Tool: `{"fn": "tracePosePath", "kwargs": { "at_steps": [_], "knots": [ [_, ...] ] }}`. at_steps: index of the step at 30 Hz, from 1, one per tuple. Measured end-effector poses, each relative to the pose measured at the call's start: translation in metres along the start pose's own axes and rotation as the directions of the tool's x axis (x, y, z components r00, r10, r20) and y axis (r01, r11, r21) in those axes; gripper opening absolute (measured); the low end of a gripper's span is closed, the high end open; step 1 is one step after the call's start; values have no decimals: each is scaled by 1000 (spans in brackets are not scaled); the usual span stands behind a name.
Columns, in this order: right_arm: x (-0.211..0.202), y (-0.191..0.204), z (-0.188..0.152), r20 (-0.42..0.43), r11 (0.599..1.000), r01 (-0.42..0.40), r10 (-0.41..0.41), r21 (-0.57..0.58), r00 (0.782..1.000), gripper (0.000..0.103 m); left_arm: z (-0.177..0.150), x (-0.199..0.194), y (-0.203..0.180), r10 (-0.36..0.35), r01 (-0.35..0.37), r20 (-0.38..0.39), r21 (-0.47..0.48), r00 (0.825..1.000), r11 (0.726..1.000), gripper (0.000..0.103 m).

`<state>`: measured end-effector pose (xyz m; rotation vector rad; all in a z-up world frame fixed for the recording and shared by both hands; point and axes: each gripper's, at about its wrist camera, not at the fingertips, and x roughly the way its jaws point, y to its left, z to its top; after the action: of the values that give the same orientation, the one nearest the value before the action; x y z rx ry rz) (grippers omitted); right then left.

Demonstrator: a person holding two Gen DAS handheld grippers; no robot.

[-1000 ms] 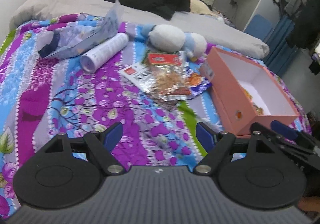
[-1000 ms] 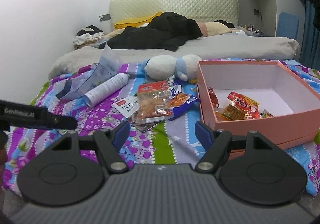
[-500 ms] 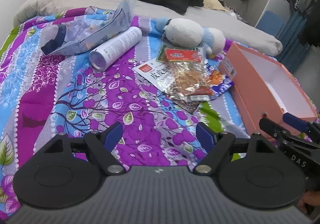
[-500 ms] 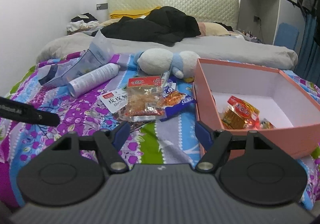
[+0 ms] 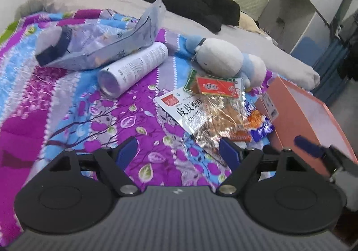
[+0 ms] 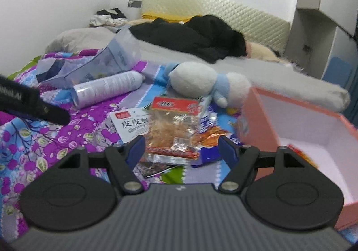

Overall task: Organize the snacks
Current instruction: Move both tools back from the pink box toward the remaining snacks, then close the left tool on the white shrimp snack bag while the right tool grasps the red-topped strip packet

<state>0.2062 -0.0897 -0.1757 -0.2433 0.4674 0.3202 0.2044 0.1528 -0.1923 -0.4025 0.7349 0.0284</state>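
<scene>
1. The left gripper [image 5: 179,152] hangs over the flowered purple bedspread [image 5: 67,116] with its jaws spread wide and nothing between them; only patterned cloth shows in the gap
2. The snack pile lies ahead and to the right of that gripper: a white shrimp snack packet [image 5: 179,105] nearest, with a clear red-topped packet [image 5: 220,103] lying across it and a blue and orange packet [image 5: 259,125] at the far right, just beside the pink box [image 5: 297,121]
3. The right gripper [image 6: 181,150] has its jaws wide apart too and holds nothing; in its view the clear red-topped packet [image 6: 174,130] sits directly ahead, between the two blue fingertips and just beyond them
4. The pink box [image 6: 257,125] stands open to the right of the right gripper, with an orange-red packet [image 6: 302,154] partly visible inside
5. Behind the pile lie a white plush toy [image 5: 221,58], a white canister [image 5: 134,67] on its side and a pale blue bag [image 5: 100,45]
</scene>
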Motion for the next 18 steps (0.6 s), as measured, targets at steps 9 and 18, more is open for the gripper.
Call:
{"fn": "tracePosePath", "kwargs": {
  "at_steps": [9,18],
  "knots": [
    [70,0,-6,-77,997,-75,76,27,994,87,17,67,15,-87,86,-6,-67,996,994,81],
    [133,1,-6,-158,996,-82,78,-23,984,87,19,119,29,-188,168,-93,-192,978,967,46]
  ]
}}
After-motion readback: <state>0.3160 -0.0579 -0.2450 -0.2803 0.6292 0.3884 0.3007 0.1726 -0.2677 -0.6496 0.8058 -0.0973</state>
